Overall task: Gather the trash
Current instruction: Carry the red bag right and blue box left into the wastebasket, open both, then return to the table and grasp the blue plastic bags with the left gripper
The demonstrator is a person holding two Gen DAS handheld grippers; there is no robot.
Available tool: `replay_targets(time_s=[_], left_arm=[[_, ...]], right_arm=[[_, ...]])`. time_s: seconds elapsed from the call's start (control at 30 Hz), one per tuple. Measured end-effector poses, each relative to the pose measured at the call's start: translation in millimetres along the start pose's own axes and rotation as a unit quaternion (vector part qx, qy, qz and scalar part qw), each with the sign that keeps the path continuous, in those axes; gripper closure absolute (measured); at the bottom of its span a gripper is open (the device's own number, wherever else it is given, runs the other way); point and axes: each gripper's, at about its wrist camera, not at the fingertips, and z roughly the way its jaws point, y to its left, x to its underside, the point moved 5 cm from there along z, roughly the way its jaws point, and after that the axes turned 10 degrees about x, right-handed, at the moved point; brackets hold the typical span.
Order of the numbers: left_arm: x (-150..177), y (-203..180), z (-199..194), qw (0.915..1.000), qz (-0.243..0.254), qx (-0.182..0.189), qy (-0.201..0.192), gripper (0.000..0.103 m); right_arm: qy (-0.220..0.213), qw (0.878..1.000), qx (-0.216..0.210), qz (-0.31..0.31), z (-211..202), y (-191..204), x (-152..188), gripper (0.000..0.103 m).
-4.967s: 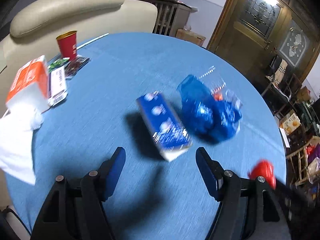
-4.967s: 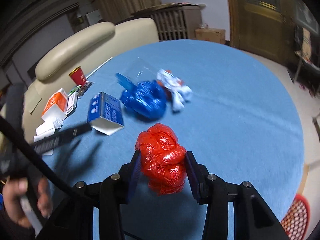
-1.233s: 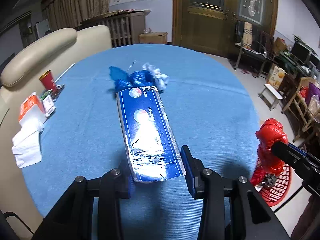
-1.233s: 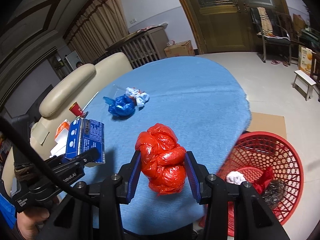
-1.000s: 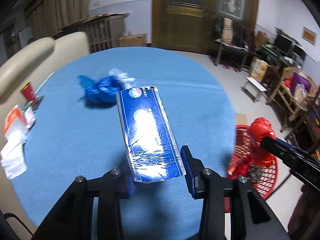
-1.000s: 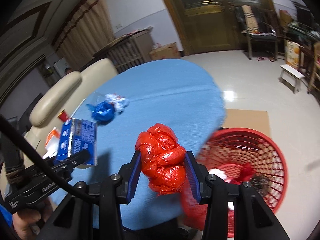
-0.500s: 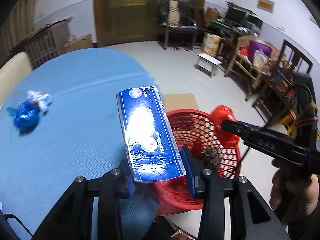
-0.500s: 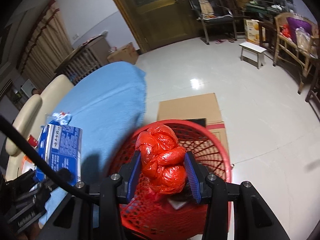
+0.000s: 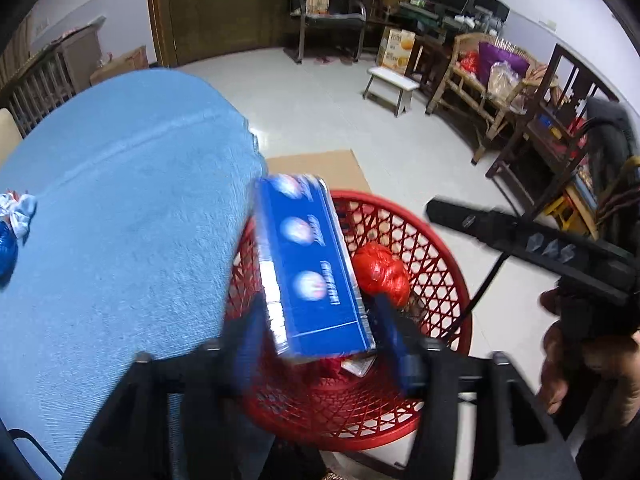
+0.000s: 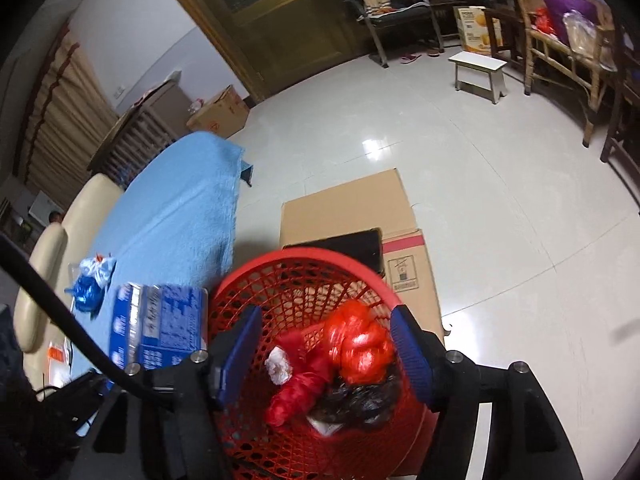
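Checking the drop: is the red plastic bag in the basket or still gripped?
In the basket. The red plastic bag lies inside the red basket, clear of the right gripper, whose jaws are opening.

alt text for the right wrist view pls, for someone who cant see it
The right gripper, its jaws opening and nothing between them, hangs over a red mesh basket where a crumpled red plastic bag lies on other trash. At left, a blue carton sits beside the basket near a table with a blue cloth; flattened cardboard lies on the tiled floor behind the basket.

Blue carton (image 9: 316,268): print blurred, unreadable. No other legible text.
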Motion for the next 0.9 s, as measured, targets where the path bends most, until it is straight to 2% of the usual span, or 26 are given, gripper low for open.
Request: replay_targets(time_s=[0.17, 0.47, 0.67, 0.9], left_arm=[[4, 4, -6, 1.0000, 0.000, 0.000, -0.003, 0.035], [14, 44, -59, 0.9974, -0.045, -0.020, -0.053, 0.034], [39, 84, -87, 0.9922, -0.088, -0.047, -0.074, 0.033], [77, 146, -117, 0.9798, -0.160, -0.075, -0.094, 0.033]], right_arm=[[-0.012, 1.000, 0.003, 0.013, -9, -7, -6, 0.033], [-0.027, 1.000, -0.006, 0.003, -27, 8, -8, 0.033], [-0.028, 0.999, -0.022, -0.031, -34, 46, -2, 0.033], [-0.015, 0.995, -0.044, -0.091, -32, 109, 17, 0.033]])
